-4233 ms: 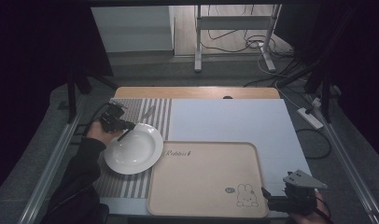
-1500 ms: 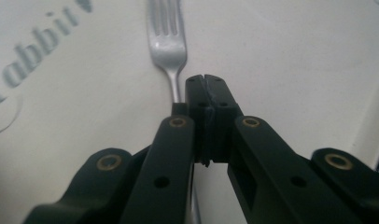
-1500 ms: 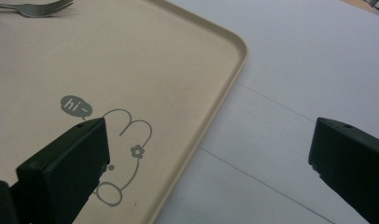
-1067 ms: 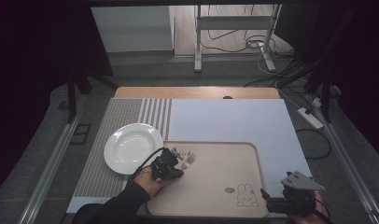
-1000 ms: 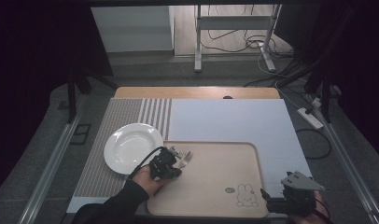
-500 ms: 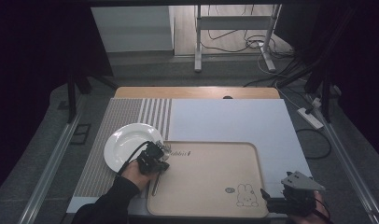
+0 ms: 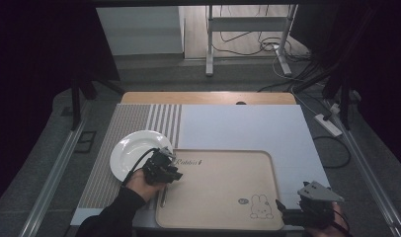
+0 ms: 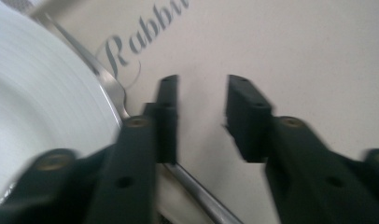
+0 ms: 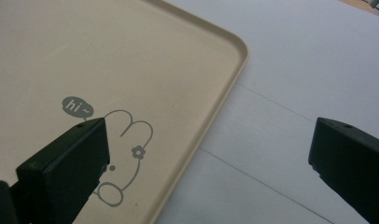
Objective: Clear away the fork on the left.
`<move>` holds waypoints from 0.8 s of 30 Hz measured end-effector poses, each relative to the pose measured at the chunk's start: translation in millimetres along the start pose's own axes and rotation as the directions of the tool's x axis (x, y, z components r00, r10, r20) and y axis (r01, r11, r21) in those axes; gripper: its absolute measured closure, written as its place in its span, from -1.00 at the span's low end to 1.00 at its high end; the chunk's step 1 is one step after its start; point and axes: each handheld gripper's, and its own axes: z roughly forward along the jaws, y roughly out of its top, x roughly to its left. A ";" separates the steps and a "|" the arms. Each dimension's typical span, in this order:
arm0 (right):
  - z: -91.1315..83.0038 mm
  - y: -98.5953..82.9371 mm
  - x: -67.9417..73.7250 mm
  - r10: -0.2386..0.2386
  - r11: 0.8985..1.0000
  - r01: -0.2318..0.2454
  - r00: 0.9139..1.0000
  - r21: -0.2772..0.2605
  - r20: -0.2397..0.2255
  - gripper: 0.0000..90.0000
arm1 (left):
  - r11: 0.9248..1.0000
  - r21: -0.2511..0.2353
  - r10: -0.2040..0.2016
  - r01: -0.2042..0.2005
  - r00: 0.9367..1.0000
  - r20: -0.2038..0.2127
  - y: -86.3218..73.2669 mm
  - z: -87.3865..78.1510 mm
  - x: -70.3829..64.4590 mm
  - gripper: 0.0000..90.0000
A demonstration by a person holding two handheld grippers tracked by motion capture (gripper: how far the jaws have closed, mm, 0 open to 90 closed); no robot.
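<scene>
Two black fingers (image 8: 166, 116) of the left gripper (image 7: 161, 167) stood apart with nothing between them, over a metal fork (image 8: 197, 193) on the tan tray (image 7: 218, 217). Just beside lay the white plate (image 7: 132, 150), near the tabletop's left edge. By the front right corner, the right gripper (image 7: 307, 210) was wide open.

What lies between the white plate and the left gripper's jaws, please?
A metal fork lies along the tray's left edge beside the white plate, as the left gripper view shows.
</scene>
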 end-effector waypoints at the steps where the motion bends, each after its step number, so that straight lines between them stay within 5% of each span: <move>1: 0.0 0.0 0.0 0.000 1.000 0.000 1.000 0.001 0.001 -1.00 | 1.000 -0.010 0.008 -0.008 1.000 -0.005 -0.3 -1.3 -0.8 0.24; 12: -0.1 0.1 -0.1 0.000 1.000 0.000 1.000 0.002 0.000 -1.00 | 0.993 -0.119 0.008 -0.008 1.000 0.002 -8.4 -13.9 4.6 -0.34; 24: -0.1 0.1 -0.2 0.000 1.000 0.000 1.000 0.003 -0.001 -1.00 | 0.989 -0.146 -0.010 0.012 1.000 0.010 -15.8 -20.6 8.9 -0.79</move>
